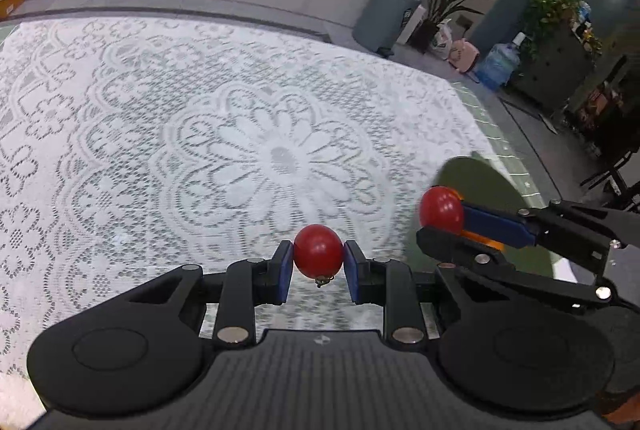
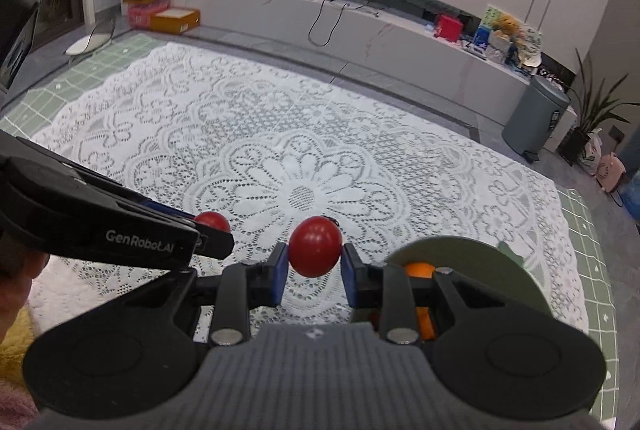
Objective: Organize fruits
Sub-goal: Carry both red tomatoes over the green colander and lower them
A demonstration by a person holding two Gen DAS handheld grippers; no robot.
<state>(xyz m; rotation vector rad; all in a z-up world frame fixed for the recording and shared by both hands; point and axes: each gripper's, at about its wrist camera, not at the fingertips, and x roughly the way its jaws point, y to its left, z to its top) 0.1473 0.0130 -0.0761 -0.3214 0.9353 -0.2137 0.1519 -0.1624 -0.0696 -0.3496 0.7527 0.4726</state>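
Note:
My left gripper (image 1: 318, 257) is shut on a red cherry tomato (image 1: 318, 250) and holds it above the white lace cloth (image 1: 200, 134). My right gripper (image 2: 314, 258) is shut on a second red cherry tomato (image 2: 315, 246). In the left wrist view the right gripper (image 1: 442, 216) holds its tomato (image 1: 440, 208) over the edge of a green plate (image 1: 480, 186). In the right wrist view the green plate (image 2: 480, 262) lies to the lower right with an orange fruit (image 2: 418, 269) on it, partly hidden by my finger. The left gripper's tomato (image 2: 212, 221) shows at the left.
The lace cloth covers a green checked mat (image 2: 592, 270) on the floor. A long low white cabinet (image 2: 360, 30), a grey bin (image 2: 536, 114) and potted plants (image 2: 592, 118) stand beyond the cloth.

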